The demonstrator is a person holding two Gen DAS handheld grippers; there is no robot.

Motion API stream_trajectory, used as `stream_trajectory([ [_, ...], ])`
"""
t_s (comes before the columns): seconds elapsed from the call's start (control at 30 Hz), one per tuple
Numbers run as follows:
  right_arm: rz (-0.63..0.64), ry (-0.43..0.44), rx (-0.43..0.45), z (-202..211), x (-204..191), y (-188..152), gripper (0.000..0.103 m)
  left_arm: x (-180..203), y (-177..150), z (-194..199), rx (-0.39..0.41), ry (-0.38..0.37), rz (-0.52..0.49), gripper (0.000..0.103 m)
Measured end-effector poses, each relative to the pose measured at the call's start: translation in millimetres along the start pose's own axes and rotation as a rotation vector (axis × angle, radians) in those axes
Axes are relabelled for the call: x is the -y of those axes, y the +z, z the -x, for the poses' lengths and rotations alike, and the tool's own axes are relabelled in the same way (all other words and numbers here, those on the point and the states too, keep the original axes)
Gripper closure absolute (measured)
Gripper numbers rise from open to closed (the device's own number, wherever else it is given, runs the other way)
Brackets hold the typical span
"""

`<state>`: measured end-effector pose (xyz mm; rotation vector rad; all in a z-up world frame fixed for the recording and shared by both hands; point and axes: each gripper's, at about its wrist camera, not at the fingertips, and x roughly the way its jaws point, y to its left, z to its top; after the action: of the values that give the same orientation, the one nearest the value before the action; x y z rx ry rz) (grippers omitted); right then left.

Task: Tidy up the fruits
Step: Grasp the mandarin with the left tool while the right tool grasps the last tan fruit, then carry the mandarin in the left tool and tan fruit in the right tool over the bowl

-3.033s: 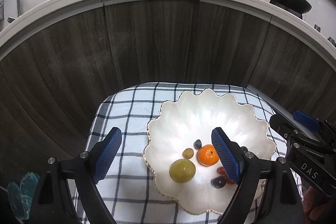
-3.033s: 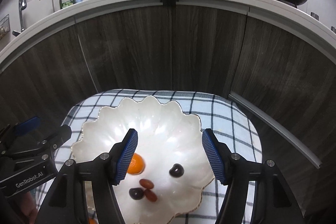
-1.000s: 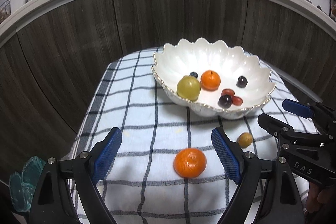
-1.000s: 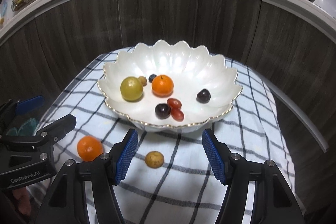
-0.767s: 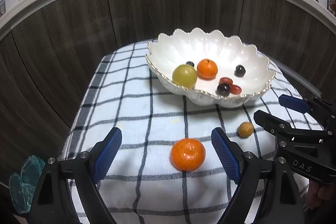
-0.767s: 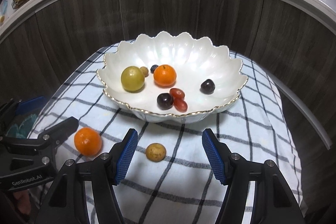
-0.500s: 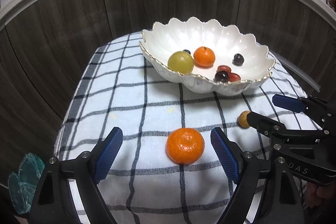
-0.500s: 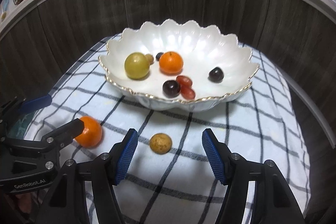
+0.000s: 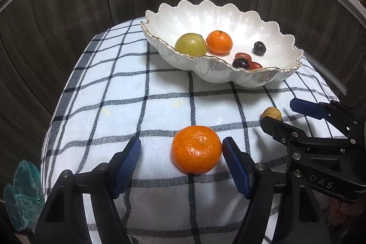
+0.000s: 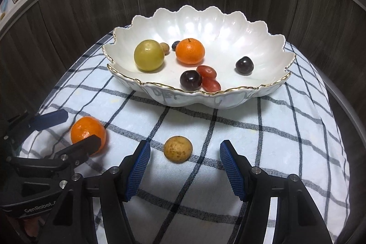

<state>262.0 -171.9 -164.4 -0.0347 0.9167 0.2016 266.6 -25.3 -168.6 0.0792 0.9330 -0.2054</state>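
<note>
Your left tongs (image 9: 180, 150): jaws just been closing, tangerine (image 9: 196, 149) between them on checked cloth (image 9: 137, 95); right pad at peel, left pad apart, no grip yet. Your right tongs (image 10: 184, 158): released, straddle small brown fruit (image 10: 178, 148), pads apart from it. Scalloped white bowl (image 10: 263, 38) behind, holds other fruits.

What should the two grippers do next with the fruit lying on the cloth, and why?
Probably ease both down and close. The left gripper, whose jaws have just been closing, has the loose mandarin between them, one pad close beside it. The right gripper frames the small tan fruit, untouched.
</note>
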Motion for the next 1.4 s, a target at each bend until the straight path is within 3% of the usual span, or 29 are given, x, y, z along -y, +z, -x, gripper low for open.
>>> stream_trajectory([
  [0.13, -0.008, -0.002, -0.010, -6, 2, 0, 0.043, 0, -1, -6, -0.018, -0.024, 0.009, 0.040],
  [0.2, -0.012, -0.001, -0.021, -10, 3, -1, 0.053, 0, -2, -8, -0.025, -0.034, 0.012, 0.043],
  [0.4, -0.004, 0.009, -0.026, -14, 1, -3, 0.064, 4, -2, -8, -0.019, -0.061, 0.004, 0.059],
  [0.5, -0.001, 0.026, -0.021, -14, 0, -3, 0.074, 5, -2, -7, -0.018, -0.064, 0.007, 0.060],
  [1.4, -0.026, 0.006, 0.073, 32, 4, 9, 0.074, 7, 13, 33, 0.070, -0.037, 0.012, 0.061],
])
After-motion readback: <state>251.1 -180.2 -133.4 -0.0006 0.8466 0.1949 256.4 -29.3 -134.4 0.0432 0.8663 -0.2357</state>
